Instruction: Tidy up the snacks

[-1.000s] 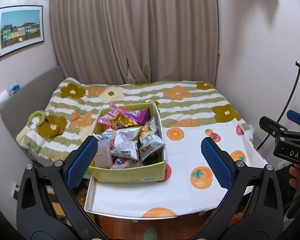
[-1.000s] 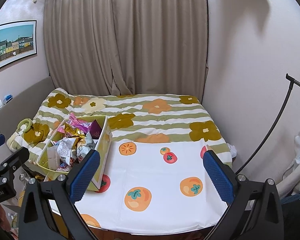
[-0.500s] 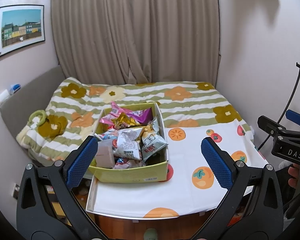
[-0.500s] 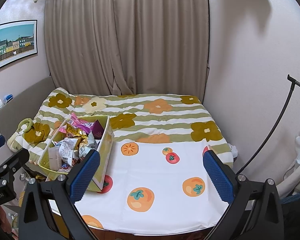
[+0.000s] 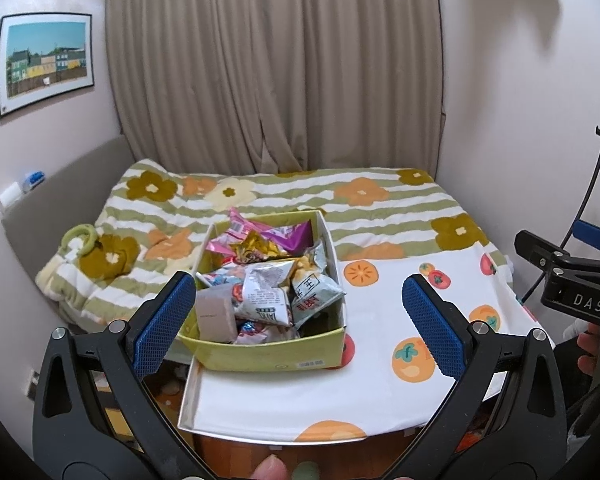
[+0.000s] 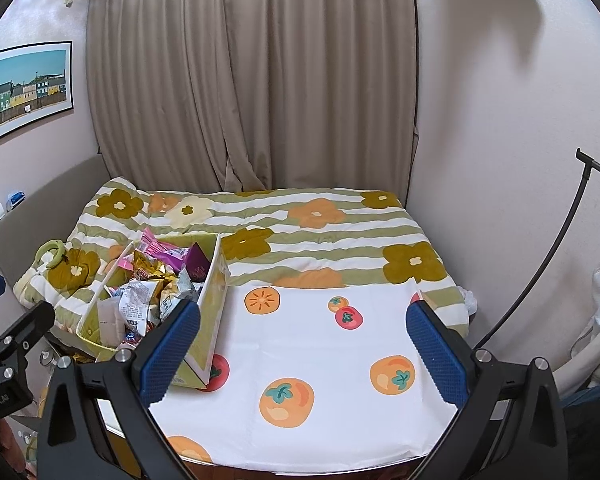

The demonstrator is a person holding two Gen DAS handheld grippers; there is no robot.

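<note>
We've got the bed [image 6: 320,232] filling the far half of the room, its green-striped flowered quilt running up to the beige curtain [image 5: 276,68]. Nearer to us sits the table under a white cloth printed with persimmons [image 6: 320,344], bare across its middle and right. On the cloth's left end stands the yellow-green snack box [image 5: 276,354], open-topped and heaped full. We can pick out a purple packet [image 5: 288,234] at its far end, silver packets [image 5: 266,294] in the middle and a small pale pink box [image 5: 216,316] at the near left corner. Our left gripper [image 5: 298,316] hangs just short of the snack box, blue pads spread wide with nothing between them. Our right gripper [image 6: 302,346] hovers over the open cloth to the right of the box, equally wide apart and empty.
</note>
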